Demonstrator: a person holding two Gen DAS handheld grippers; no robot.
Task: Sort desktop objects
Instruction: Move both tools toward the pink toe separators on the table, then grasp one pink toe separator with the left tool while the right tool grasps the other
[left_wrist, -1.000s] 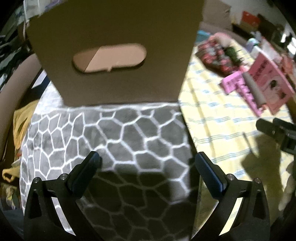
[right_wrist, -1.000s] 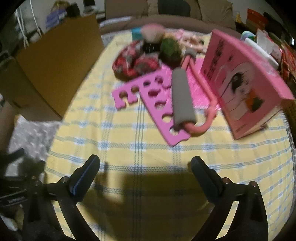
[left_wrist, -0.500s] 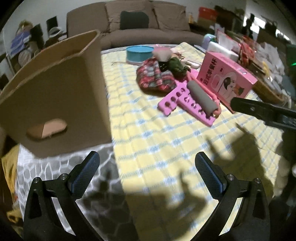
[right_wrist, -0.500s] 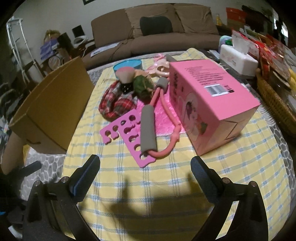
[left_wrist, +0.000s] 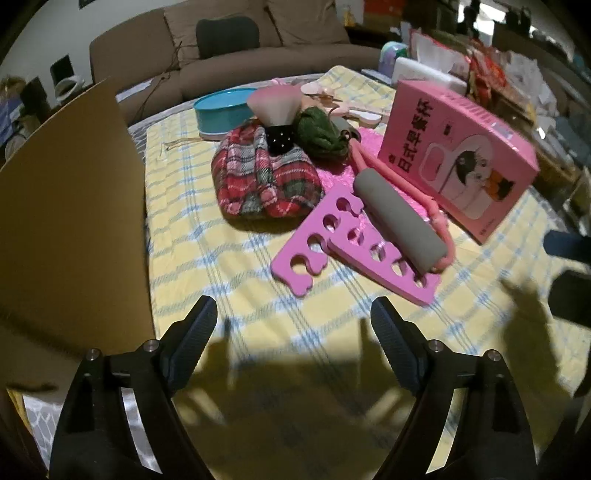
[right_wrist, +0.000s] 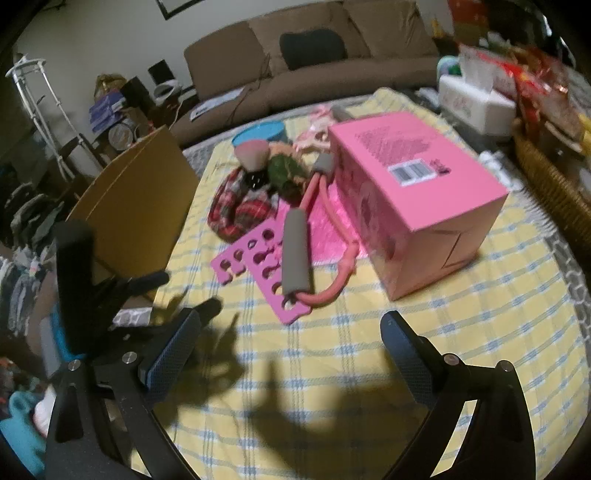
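Note:
On the yellow checked cloth (left_wrist: 229, 280) lie two pink toe separators (left_wrist: 343, 247), a grey foam roller on a pink cord (left_wrist: 400, 221), a plaid pouch (left_wrist: 266, 184), a pink brush (left_wrist: 275, 110), green yarn (left_wrist: 317, 133) and a pink box (left_wrist: 458, 155). My left gripper (left_wrist: 293, 319) hovers just short of the toe separators; its jaws are closing with nothing between them. My right gripper (right_wrist: 291, 332) stands open and empty before the same pile (right_wrist: 273, 258). The left gripper (right_wrist: 177, 291) shows at the right wrist view's left edge.
A brown cardboard box (left_wrist: 70, 229) stands at the cloth's left side. A teal round tin (left_wrist: 221, 110) sits behind the pile. A tissue box (right_wrist: 476, 99), a wicker basket (right_wrist: 550, 181) and clutter line the right; a sofa (right_wrist: 314, 48) lies beyond.
My left gripper swung right, from facing the cardboard box over the grey rug to facing the pile on the cloth, and its jaws narrowed. The right gripper pulled back and rose slightly.

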